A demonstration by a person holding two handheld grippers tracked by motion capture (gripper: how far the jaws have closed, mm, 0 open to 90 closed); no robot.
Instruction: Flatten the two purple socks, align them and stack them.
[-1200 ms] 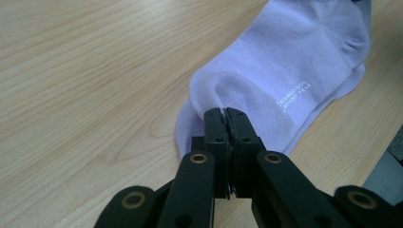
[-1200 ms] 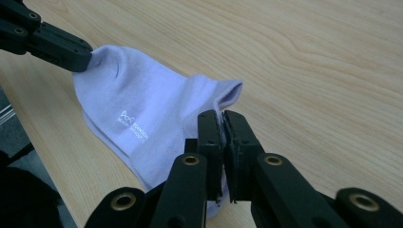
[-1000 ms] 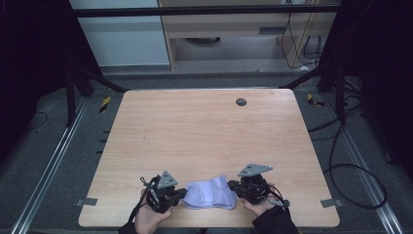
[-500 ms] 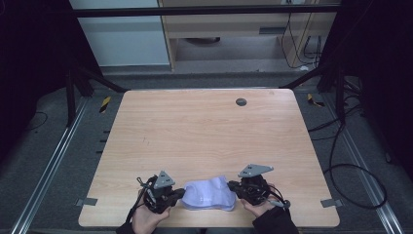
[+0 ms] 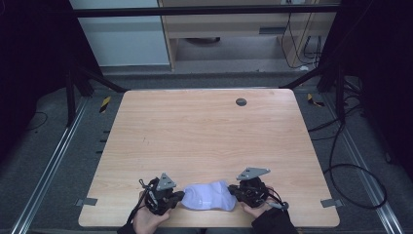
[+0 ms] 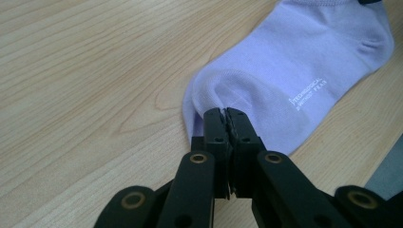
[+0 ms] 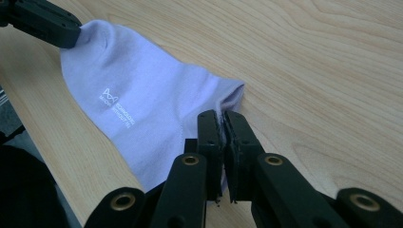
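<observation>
A lavender ankle sock (image 5: 208,196) lies flat at the near edge of the wooden table (image 5: 204,131), stretched between the two grippers. The left gripper (image 6: 226,114) pinches one end with jaws closed; the right gripper (image 7: 221,118) clamps the opposite end. Small white lettering marks the fabric.

left gripper (image 5: 178,197) — jaws pressed together, pinching fabric at its tips | right gripper (image 5: 234,191) — jaws likewise clamped, facing the left one | hands low, palms cradling each

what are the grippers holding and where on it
Both hold the lilac sock: the left gripper is shut on one end, the right gripper on the opposite end.
</observation>
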